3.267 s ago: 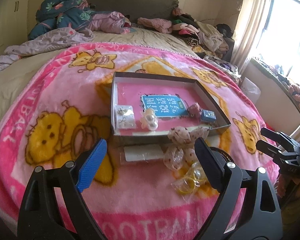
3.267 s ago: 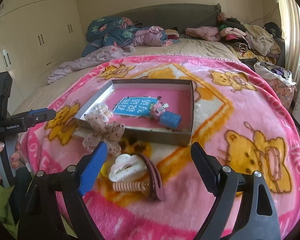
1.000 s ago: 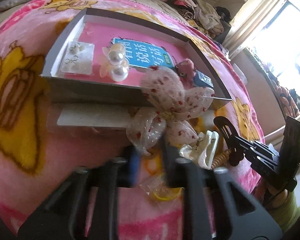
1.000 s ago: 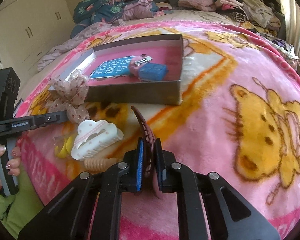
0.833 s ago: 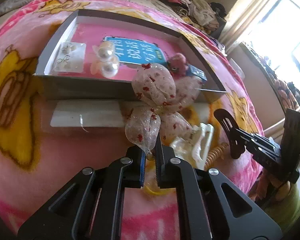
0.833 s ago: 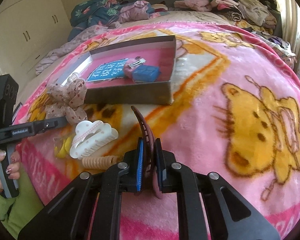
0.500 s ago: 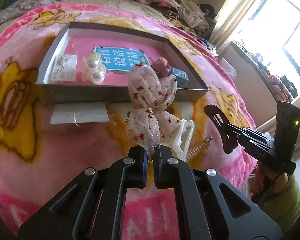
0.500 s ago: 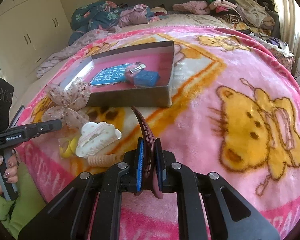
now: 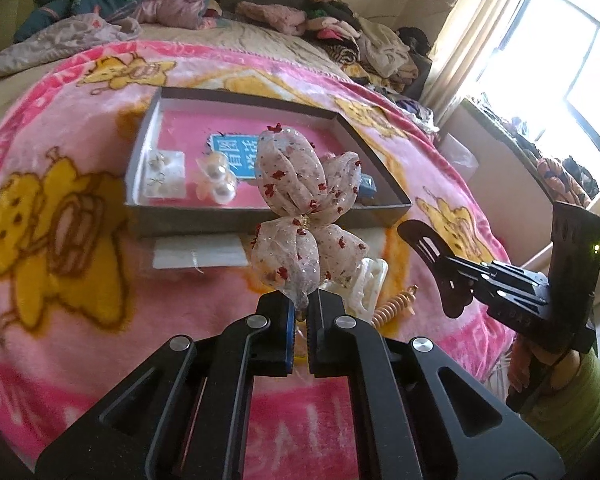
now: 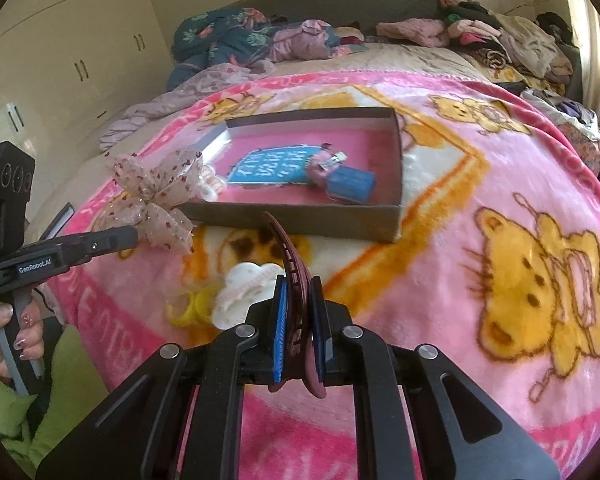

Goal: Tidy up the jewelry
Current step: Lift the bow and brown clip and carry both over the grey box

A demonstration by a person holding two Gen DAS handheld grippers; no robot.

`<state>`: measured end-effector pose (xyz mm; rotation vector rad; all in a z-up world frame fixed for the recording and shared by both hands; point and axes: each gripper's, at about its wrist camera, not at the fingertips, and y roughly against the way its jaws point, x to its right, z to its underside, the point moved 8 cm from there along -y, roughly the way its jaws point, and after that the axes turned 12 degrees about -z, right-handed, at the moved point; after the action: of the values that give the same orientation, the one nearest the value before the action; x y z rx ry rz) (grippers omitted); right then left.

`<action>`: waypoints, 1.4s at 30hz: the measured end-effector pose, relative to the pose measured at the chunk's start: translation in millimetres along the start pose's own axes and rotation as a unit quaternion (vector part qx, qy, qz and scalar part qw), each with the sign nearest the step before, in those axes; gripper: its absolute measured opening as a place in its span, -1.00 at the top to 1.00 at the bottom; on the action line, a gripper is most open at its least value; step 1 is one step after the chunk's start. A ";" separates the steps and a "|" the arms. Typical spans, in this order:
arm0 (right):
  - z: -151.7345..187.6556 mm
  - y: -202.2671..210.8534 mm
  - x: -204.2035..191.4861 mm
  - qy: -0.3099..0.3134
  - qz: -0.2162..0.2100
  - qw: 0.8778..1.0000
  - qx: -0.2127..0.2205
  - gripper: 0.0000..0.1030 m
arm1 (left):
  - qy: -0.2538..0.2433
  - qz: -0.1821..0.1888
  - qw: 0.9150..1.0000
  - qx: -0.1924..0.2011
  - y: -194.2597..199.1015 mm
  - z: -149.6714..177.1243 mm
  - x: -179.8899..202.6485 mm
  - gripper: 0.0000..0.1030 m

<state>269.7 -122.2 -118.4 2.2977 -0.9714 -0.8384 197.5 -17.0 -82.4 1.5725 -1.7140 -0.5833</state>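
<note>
**Bow and clip held above the blanket, box waiting beyond**

A pink blanket (image 9: 80, 320) with yellow cartoon bears covers the near part of a bed. Clothes (image 10: 480, 36) are heaped along the far side by a dark headboard. Cream wardrobes (image 10: 80, 52) stand at the left in the right wrist view, and a bright window (image 9: 572, 72) lies to the right in the left wrist view.

A shallow grey box (image 9: 204, 222) with a pink floor sits on the blanket. Inside, from left to right: a white earring card (image 9: 165, 174), a pearl clip (image 9: 218, 182), a blue card (image 10: 274, 168) with white writing, a small pink piece (image 10: 320, 166) with a metal clip, and a blue block (image 10: 350, 186) near the right wall.

A clear packet (image 9: 200, 254) lies just in front of the box's near wall. Nearer on the blanket lie a white claw clip (image 10: 246, 286), a yellow ring (image 10: 192, 306) and a beige coil (image 9: 392, 308).

The left gripper (image 9: 299, 314) is closed narrowly on the tail of a sheer beige bow (image 9: 306, 204) dotted with red, held clear of the blanket in front of the box's near wall. The right gripper (image 10: 298, 320) clamps a curved maroon clip (image 10: 288, 256), its tip pointing up toward the box, above the white claw clip.
</note>
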 end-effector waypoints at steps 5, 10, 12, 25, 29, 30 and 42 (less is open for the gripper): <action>-6.6 -6.9 -14.1 0.011 -0.012 1.000 -0.001 0.79 | 0.004 -0.012 1.000 0.017 11.7 -7.9 -11.1 1.00; -16.5 -12.8 -25.1 0.025 -0.016 1.000 0.003 0.79 | 0.016 -0.028 0.999 0.026 17.3 -14.9 -26.9 1.00; -20.0 -15.8 -29.4 0.028 -0.021 0.999 0.004 0.79 | 0.021 -0.035 0.999 0.032 20.1 -19.6 -34.1 1.00; -54.8 -25.7 -43.6 0.050 -0.037 0.998 0.028 0.79 | 0.050 -0.054 0.996 0.056 29.0 -54.8 -67.2 1.00; -70.5 -22.1 -37.5 0.050 -0.034 0.997 0.044 0.79 | 0.053 -0.055 0.995 0.056 25.1 -64.4 -70.5 1.00; -74.5 -21.0 -35.7 0.049 -0.033 0.997 0.048 0.79 | 0.053 -0.055 0.995 0.057 24.4 -65.8 -69.4 1.00; -114.8 -13.7 2.3 0.030 -0.002 0.996 0.082 0.79 | 0.029 -0.040 0.997 0.062 8.1 -100.0 -44.8 1.00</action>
<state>357.6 -91.9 -49.7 2.4496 -1.0437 -0.7097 267.9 42.3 -22.3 1.7343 -1.6774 -0.4745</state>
